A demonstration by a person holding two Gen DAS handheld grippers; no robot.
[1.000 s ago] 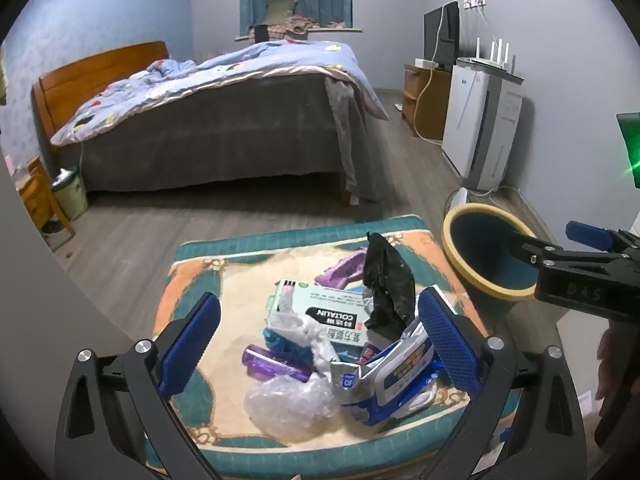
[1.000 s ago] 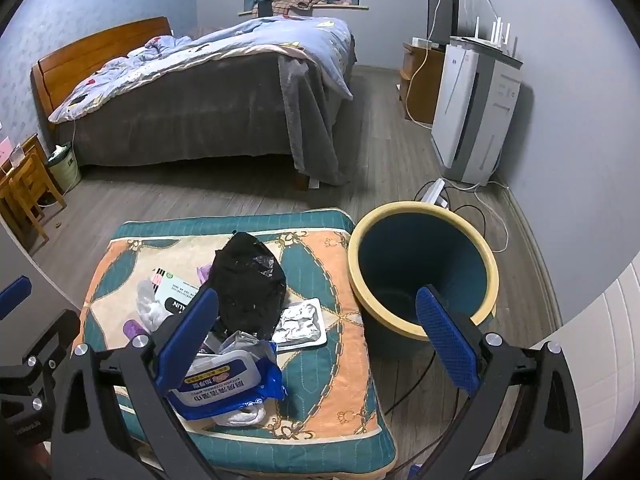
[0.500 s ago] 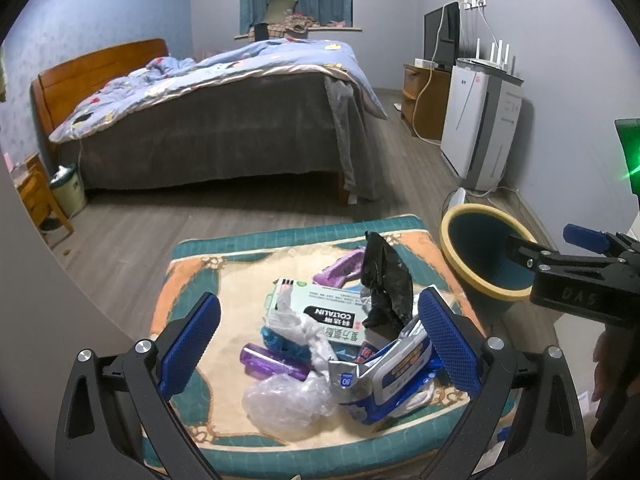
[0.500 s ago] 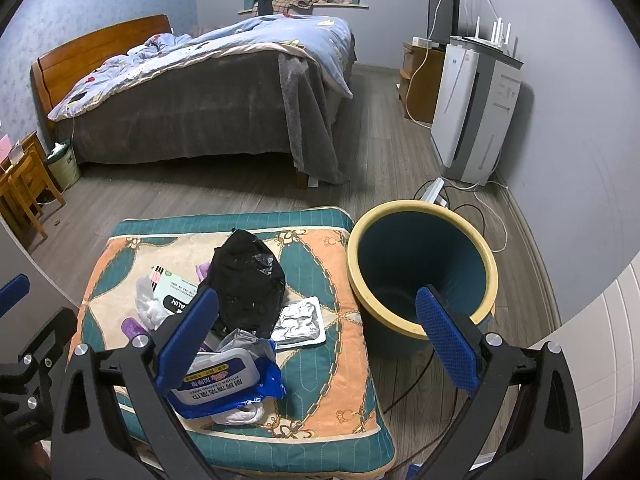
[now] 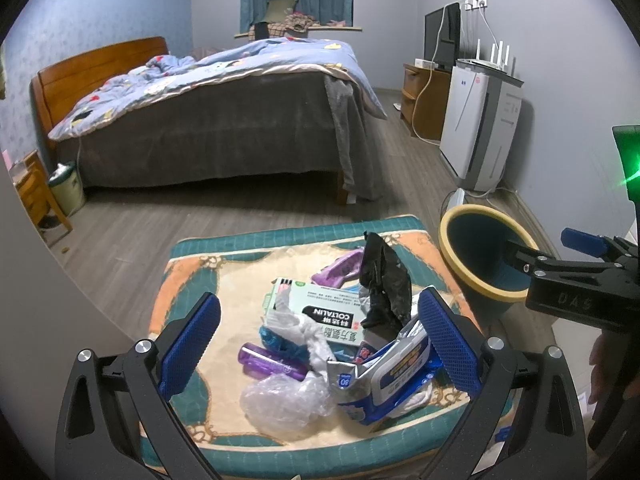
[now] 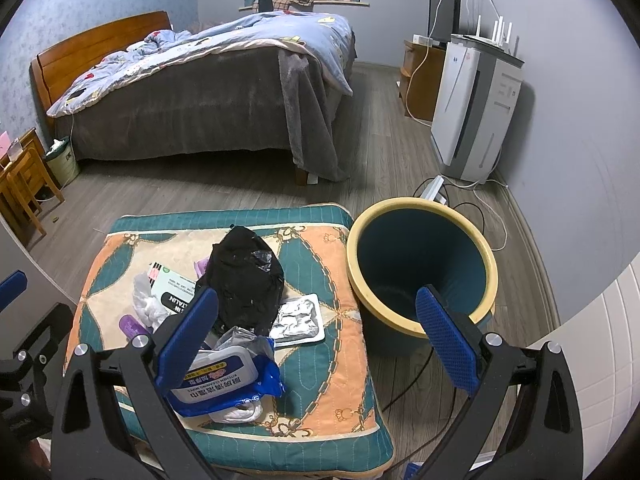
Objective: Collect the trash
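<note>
A patterned cushion (image 5: 192,280) (image 6: 344,364) carries a heap of trash: a black plastic bag (image 5: 384,276) (image 6: 244,276), a blue wet-wipes pack (image 5: 388,384) (image 6: 224,388), a white medicine box (image 5: 320,308) (image 6: 176,292), a clear crumpled bag (image 5: 284,404), a purple wrapper (image 5: 268,362), a foil blister sheet (image 6: 298,318). To its right stands a teal bin with a yellow rim (image 5: 480,252) (image 6: 420,264), seemingly empty. My left gripper (image 5: 318,342) hovers open above the heap's near side. My right gripper (image 6: 316,338) is open too, spanning the cushion's right edge and the bin.
A bed (image 6: 192,92) with a blue quilt fills the back of the room. A white air purifier (image 6: 476,108) and a wooden cabinet with a TV line the right wall. Cables (image 6: 480,216) lie on the floor behind the bin. A small wooden chair (image 6: 24,184) is at the left.
Both grippers have drifted very slightly; the scene sits a touch lower in the views. The trash has not moved, and both stay open.
</note>
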